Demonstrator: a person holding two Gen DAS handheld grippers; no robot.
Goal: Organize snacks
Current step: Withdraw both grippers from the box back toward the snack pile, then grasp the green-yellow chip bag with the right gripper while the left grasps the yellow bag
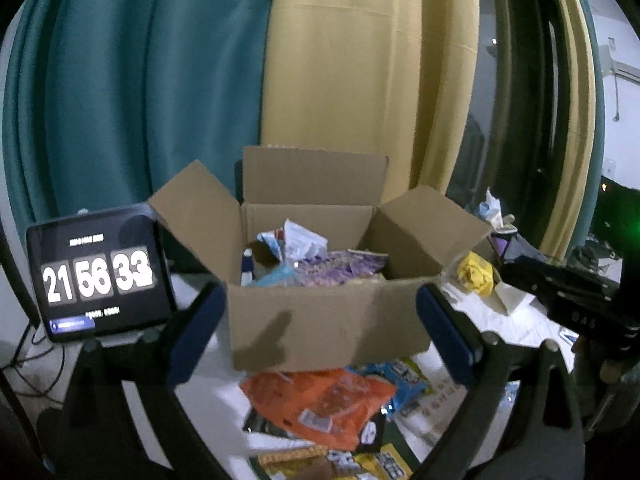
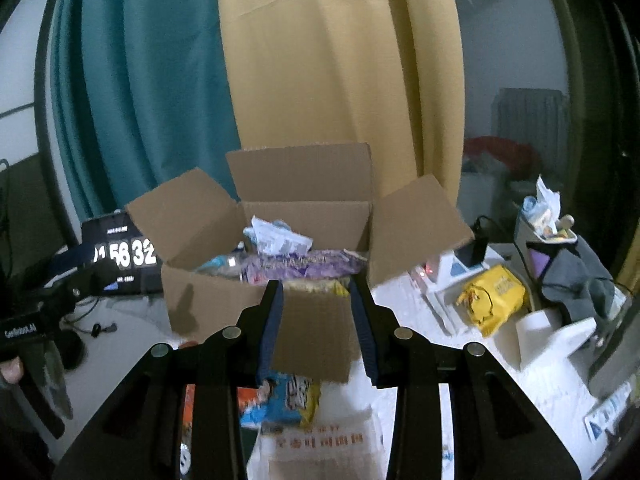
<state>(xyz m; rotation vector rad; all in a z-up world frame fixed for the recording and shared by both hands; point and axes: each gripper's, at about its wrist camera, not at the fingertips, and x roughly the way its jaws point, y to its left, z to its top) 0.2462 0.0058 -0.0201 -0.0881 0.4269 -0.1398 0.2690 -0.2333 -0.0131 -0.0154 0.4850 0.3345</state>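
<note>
Teal and yellow curtains [image 1: 256, 80] hung behind the white bench [image 2: 404, 300]. The left wrist view showed the left tool [image 1: 320, 332] spread wide and empty before the cardboard box [image 1: 320, 320], an orange snack bag [image 1: 320, 404] lying below it. The right wrist view showed the right tool [image 2: 318, 328] parted, empty, and a yellow pouch [image 2: 494, 296] right of the box.

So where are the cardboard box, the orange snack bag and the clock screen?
cardboard box [image 1: 320, 320], left wrist view, front wall.
orange snack bag [image 1: 320, 404], left wrist view, middle.
clock screen [image 1: 100, 276], left wrist view, digits.
</note>
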